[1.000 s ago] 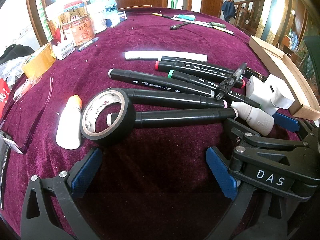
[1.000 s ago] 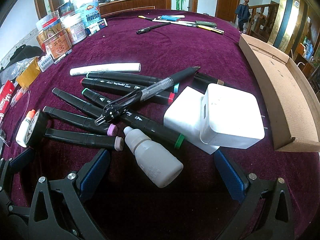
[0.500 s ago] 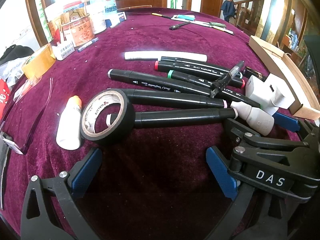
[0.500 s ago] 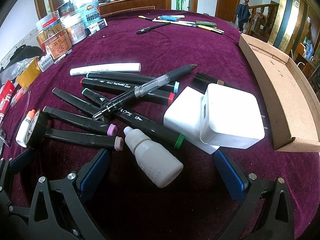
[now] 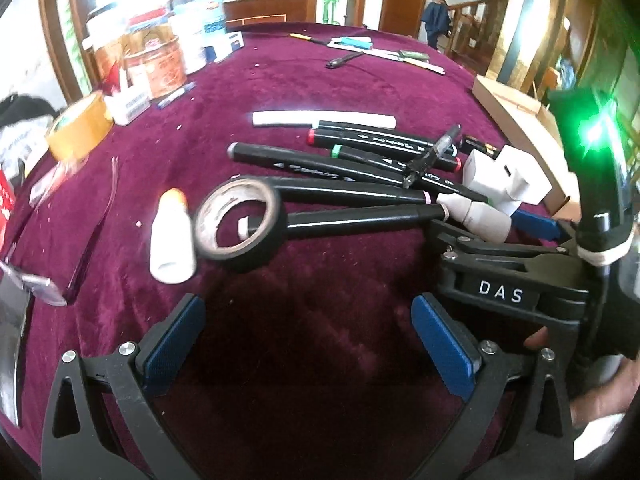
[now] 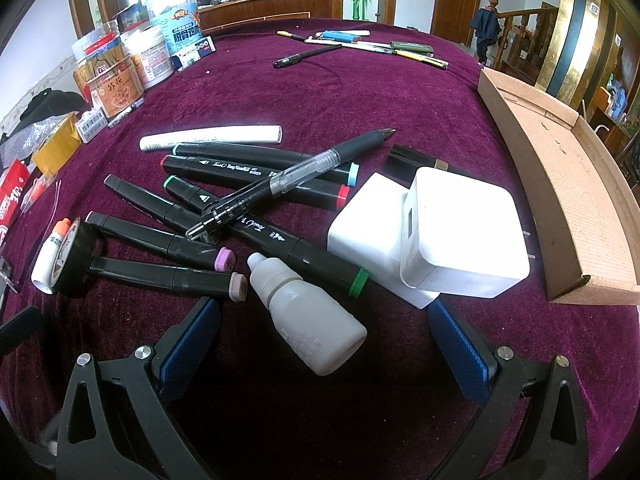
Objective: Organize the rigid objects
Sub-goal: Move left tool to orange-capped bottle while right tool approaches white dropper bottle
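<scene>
Several black markers (image 6: pixel 256 164) lie in a heap on the purple cloth, with a clear-barrelled pen (image 6: pixel 288 182) across them. A white dropper bottle (image 6: pixel 308 312) lies just ahead of my open, empty right gripper (image 6: pixel 324 344), between its fingers. Two white chargers (image 6: pixel 460 236) sit to its right. A black tape roll (image 5: pixel 236 220) and a small white glue bottle (image 5: pixel 172 240) lie ahead of my open, empty left gripper (image 5: pixel 308 340). The right gripper body shows in the left wrist view (image 5: pixel 508 280).
An open cardboard box (image 6: pixel 560 184) lies along the right. Cans and jars (image 6: pixel 120 76) stand at the back left, with a brown tape roll (image 5: pixel 76 132). More pens (image 6: pixel 376 46) lie at the far side. A white marker (image 6: pixel 212 136) lies beyond the black ones.
The left gripper has lifted and pulled back a little, so the heap looks smaller in its view. The pen has settled flatter across the markers. The right gripper has hardly moved.
</scene>
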Demonstrator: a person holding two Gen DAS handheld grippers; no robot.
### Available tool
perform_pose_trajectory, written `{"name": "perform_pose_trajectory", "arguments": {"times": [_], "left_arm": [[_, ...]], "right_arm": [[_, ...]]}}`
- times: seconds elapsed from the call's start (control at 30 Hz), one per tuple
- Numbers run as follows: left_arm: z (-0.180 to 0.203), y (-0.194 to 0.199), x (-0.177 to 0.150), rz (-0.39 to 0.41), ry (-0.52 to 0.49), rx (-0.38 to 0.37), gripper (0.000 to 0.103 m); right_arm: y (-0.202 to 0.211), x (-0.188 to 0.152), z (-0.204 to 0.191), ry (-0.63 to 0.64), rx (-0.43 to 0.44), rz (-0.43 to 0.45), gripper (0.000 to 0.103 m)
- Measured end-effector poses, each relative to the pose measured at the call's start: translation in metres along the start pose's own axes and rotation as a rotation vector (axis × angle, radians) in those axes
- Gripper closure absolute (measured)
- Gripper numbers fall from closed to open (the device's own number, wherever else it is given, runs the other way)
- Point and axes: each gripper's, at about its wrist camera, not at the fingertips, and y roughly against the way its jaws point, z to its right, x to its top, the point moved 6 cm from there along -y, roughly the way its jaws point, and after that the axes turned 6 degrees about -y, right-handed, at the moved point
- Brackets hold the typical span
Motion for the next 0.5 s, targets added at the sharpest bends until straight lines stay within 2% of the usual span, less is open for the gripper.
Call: {"name": "perform_pose_trajectory", "arguments": {"times": [0.07,0.2,0.27,0.37,0.43,0.5], "left_arm": [[-0.005,0.009,-0.002,0.012,0.027,-0.021,0.000],[-0.020,0.027,0.003,0.024,0.039,0.004,0.000],[-0.029,0.032,0.006,0.010,0.052,0.020,0.000],[-0.048,0.037,0.011,-0.007,0.115,0.008,0.000],[-0.058,0.036,0.014,-0.031,0.150,-0.006,0.000],[-0.067,0.031,0.018,-0.057,0.178,-0.011,0.008]], "right_arm": [[0.000,0.000,-0.004,0.054,0.026,-0.065,0.002],[0.004,-0.005,-0.003,0.113,0.076,-0.128,0.001],[0.009,-0.011,-0.002,0.160,0.072,-0.165,0.003],[0.030,-0.017,-0.004,0.221,0.116,-0.146,0.004],[0.044,-0.020,-0.002,0.239,0.113,-0.113,0.004],[0.057,-0.021,0.002,0.235,0.150,-0.099,0.004]]}}
